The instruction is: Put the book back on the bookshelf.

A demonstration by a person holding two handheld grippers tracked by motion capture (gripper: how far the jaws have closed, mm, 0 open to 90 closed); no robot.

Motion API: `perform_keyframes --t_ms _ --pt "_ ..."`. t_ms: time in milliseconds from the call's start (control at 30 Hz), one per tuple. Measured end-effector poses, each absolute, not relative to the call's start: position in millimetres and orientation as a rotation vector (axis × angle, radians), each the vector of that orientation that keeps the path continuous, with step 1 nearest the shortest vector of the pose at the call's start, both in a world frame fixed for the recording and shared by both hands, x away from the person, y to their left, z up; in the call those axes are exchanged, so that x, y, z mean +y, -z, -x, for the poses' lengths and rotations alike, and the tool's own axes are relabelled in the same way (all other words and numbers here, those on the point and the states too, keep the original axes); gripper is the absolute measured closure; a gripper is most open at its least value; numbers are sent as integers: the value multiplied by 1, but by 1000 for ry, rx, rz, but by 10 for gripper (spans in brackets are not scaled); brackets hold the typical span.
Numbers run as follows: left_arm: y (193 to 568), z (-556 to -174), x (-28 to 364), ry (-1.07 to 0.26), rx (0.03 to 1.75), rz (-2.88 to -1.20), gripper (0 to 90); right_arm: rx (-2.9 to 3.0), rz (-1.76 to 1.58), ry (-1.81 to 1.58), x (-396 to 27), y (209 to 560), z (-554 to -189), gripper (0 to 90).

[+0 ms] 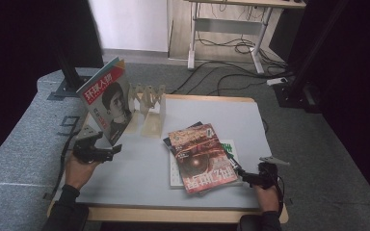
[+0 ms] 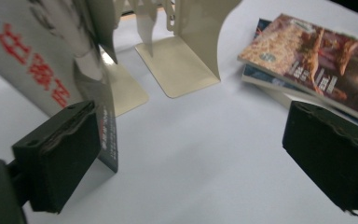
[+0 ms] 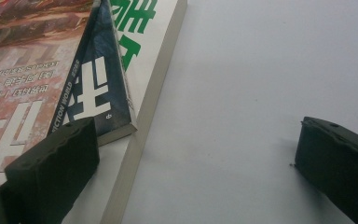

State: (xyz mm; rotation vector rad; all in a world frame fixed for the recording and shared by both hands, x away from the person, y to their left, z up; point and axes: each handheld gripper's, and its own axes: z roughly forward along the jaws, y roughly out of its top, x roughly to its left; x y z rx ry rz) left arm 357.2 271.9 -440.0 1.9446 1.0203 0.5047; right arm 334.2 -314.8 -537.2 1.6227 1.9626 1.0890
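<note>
While one magazine (image 1: 105,98) already stands upright against the bookends (image 1: 147,103) at the back left of the bench (image 1: 139,163), the rest of your sorting is still ahead. Your left tool (image 1: 107,150) sits just in front of that magazine's lower corner, its jaws spread wide with nothing between them; the left gripper view shows the cover's edge beside the left jaw, not clamped. I judge that magazine to be placed and let go.

What remains is the stack (image 1: 202,156) lying flat in the middle right of the bench: a reddish magazine on top, a dark one under it, and a white book (image 3: 142,70) with green lettering at the bottom. None of these is upright yet.

Your right tool (image 1: 251,178) rests low at the stack's near right corner, jaws wide apart and holding nothing; in the right gripper view one jaw lies over the book's corner and the other over bare bench.

So roughly one item is shelved and three wait.
</note>
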Motion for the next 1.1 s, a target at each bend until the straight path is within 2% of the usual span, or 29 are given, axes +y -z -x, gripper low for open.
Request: perform_keyframes --t_ms 133,233,333,700,967,1100 --pt "447 -358 263 -489 1002 -1985 4 1962 -1622 -1089 -315 537 -334 0" --pt "458 -361 259 -396 1001 -1979 0 1961 -1623 -1089 -315 537 -334 0" --pt "470 -362 257 -370 996 -1995 0 1961 -1624 -1088 -315 537 -334 0" --pt "502 -366 230 -354 955 -2131 0 1960 -1623 -1088 -315 537 -334 0" --pt "529 -370 212 -275 958 -2195 0 1957 -1624 -1088 -314 537 -334 0" --pt "530 -369 210 -307 978 -2201 0 1957 -1625 -1088 -314 537 -334 0"
